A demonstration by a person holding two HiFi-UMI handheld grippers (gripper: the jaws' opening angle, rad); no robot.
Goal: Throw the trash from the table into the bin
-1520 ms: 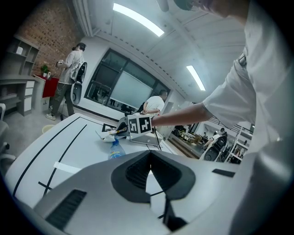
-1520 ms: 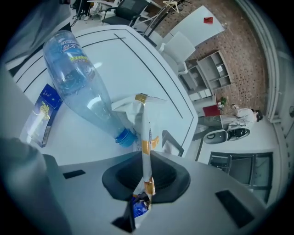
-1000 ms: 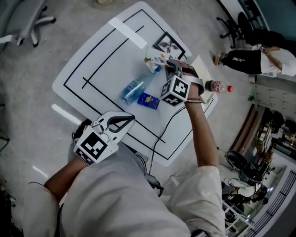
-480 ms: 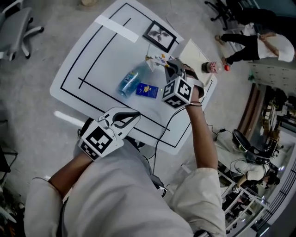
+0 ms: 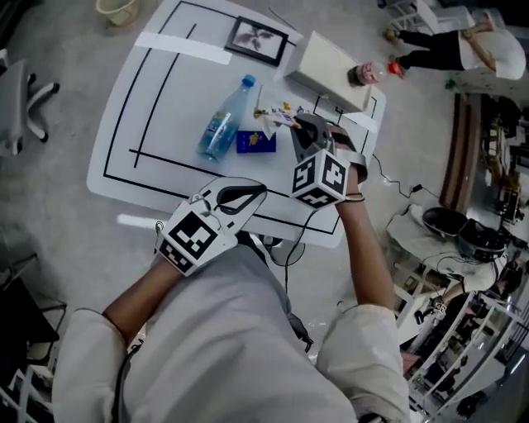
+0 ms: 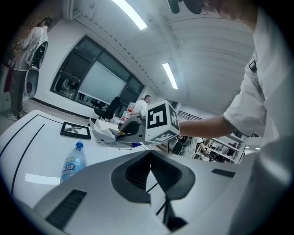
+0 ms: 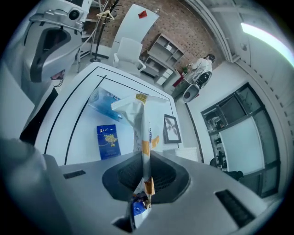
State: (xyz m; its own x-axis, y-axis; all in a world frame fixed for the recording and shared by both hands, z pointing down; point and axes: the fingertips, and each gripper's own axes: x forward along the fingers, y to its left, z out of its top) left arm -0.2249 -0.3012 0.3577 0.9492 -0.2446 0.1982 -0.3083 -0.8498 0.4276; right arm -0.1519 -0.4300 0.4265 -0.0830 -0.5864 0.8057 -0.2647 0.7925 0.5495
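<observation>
Left gripper (image 5: pixel 258 192) closed, empty, near the torso. Right gripper (image 7: pixel 142 180) clamped on a crumpled snack wrapper (image 7: pixel 137 114), pinched low, most of it sticking out ahead over the tabletop (image 5: pixel 124 161). Water bottle (image 5: pixel 220 125) and blue box (image 5: pixel 254 142) lie just beyond. Hold the pinch firm and release only above the bin (image 5: pixel 116 8), likely that pale one on the floor past the far-left corner.

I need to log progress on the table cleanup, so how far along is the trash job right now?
Done: nothing visibly binned yet. In hand: the right hand-held gripper is shut on a crumpled wrapper over the table. The left hand-held gripper is shut and empty. Left: the water bottle and blue packet lie on the table, and the wrapper has yet to reach a bin.
</observation>
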